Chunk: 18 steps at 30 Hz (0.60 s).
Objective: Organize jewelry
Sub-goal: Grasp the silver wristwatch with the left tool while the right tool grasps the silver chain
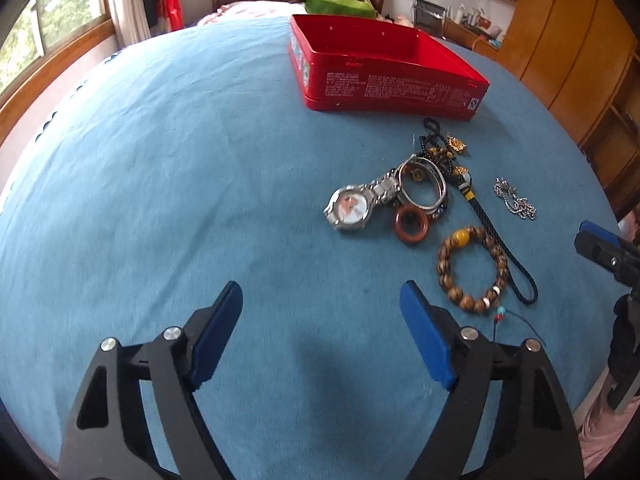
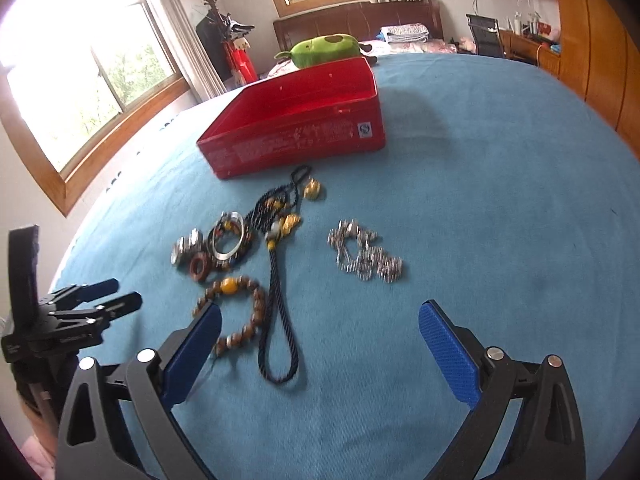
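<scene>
An open red tin box (image 1: pixel 384 80) (image 2: pixel 296 128) stands on the blue cloth. In front of it lies loose jewelry: a silver watch (image 1: pixel 352 206), silver bangles (image 1: pixel 422 184) (image 2: pixel 228 240), a brown ring (image 1: pixel 412 226) (image 2: pixel 200 266), a wooden bead bracelet (image 1: pixel 472 268) (image 2: pixel 236 304), a dark cord with yellow charms (image 1: pixel 492 240) (image 2: pixel 280 312) and a silver chain (image 1: pixel 516 200) (image 2: pixel 366 256). My left gripper (image 1: pixel 320 300) is open and empty, short of the watch. My right gripper (image 2: pixel 320 316) is open and empty, just short of the cord loop and bracelet.
The blue cloth (image 1: pixel 160 200) covers a bed. A green plush toy (image 1: pixel 336 2) (image 2: pixel 324 48) lies behind the box. Windows are at the left, wooden wardrobes (image 1: pixel 568 40) at the right. The other gripper shows at the edge of each view (image 1: pixel 608 248) (image 2: pixel 80 308).
</scene>
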Each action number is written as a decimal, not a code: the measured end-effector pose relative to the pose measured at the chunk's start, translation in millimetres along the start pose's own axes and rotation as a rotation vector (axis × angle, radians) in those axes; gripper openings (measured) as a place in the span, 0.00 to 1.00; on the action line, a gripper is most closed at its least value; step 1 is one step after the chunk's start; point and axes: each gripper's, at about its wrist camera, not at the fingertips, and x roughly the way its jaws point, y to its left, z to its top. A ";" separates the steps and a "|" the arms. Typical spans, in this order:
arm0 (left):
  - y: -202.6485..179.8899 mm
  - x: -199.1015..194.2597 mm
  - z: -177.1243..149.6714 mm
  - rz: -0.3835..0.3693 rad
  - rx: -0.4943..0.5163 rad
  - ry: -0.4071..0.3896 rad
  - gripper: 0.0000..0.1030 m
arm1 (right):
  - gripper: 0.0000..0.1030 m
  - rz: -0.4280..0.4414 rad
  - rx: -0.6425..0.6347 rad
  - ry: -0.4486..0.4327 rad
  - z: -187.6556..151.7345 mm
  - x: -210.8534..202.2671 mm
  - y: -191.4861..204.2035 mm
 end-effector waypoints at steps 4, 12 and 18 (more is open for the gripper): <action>0.4 17.9 25.1 -0.061 0.036 0.047 0.78 | 0.96 -0.002 -0.003 0.000 21.5 6.4 -2.8; -0.6 50.0 56.7 -0.122 0.114 0.100 0.71 | 0.96 0.021 0.018 0.051 47.8 40.1 -7.0; -4.1 62.4 65.0 -0.152 0.153 0.087 0.62 | 0.95 0.039 0.014 0.066 52.2 55.9 -6.4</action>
